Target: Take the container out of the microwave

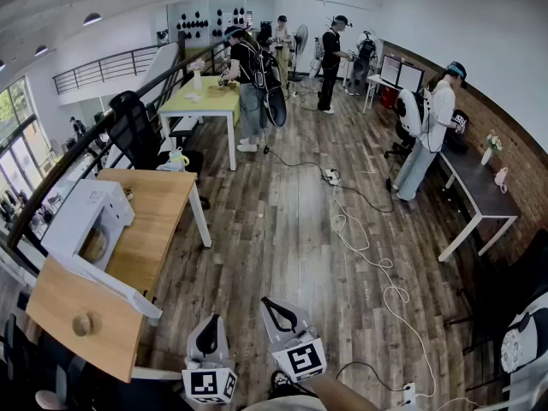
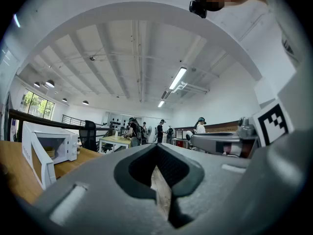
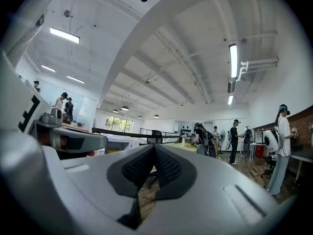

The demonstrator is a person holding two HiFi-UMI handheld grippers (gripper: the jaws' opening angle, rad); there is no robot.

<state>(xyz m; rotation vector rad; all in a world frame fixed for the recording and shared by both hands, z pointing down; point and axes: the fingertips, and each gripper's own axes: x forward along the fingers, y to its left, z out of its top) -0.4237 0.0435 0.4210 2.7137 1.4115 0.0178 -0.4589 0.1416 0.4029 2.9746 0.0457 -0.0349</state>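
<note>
Both grippers sat low and closest to the head view, the left gripper [image 1: 210,319] and the right gripper [image 1: 267,304] side by side over the plank floor. Each had its fingers pressed together at the tips and nothing between them.

The microwave [image 1: 86,217] stood well apart from them on the wooden table [image 1: 163,204], with its door [image 1: 111,285] swung open. The container [image 1: 92,245] seemed to be the brownish shape inside the cavity, though it was too small to be sure.

The approach looked like the step in hand. Done well, it would mean spreading the jaws before reaching the cavity, going in level past the door, and gripping the rim squarely.

Only the square markers on the cubes showed as print. Marks on the door were too small to read, and no brand showed.
</note>
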